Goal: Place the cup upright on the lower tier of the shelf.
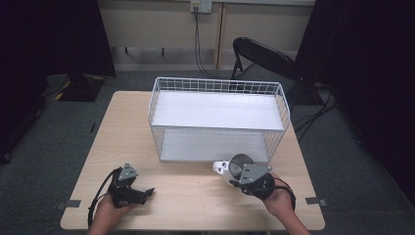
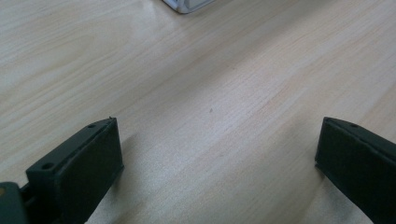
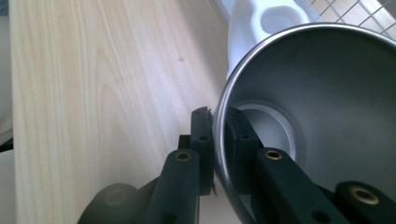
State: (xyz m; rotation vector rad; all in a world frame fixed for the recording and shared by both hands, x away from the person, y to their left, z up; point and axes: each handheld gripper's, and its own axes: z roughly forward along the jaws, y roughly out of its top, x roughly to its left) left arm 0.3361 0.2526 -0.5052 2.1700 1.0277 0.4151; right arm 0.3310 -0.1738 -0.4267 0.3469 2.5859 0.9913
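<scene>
A mug (image 1: 237, 166) with a white outside, a white handle and a steel inside lies tilted on the wooden table (image 1: 195, 198), just in front of the wire basket. My right gripper (image 1: 238, 180) is shut on its rim. In the right gripper view one jaw sits inside the mug (image 3: 322, 93) and the other outside, so the right gripper (image 3: 219, 128) pinches the thin wall. My left gripper (image 1: 146, 193) rests low at the table's front left. In the left gripper view the left gripper (image 2: 217, 158) stands open over bare wood with nothing between its jaws.
A white wire basket (image 1: 218, 84) with a white floor stands on the far half of the table, its front wall close behind the mug. A black folding chair (image 1: 264, 58) stands beyond the table. Bare wood lies between the two grippers.
</scene>
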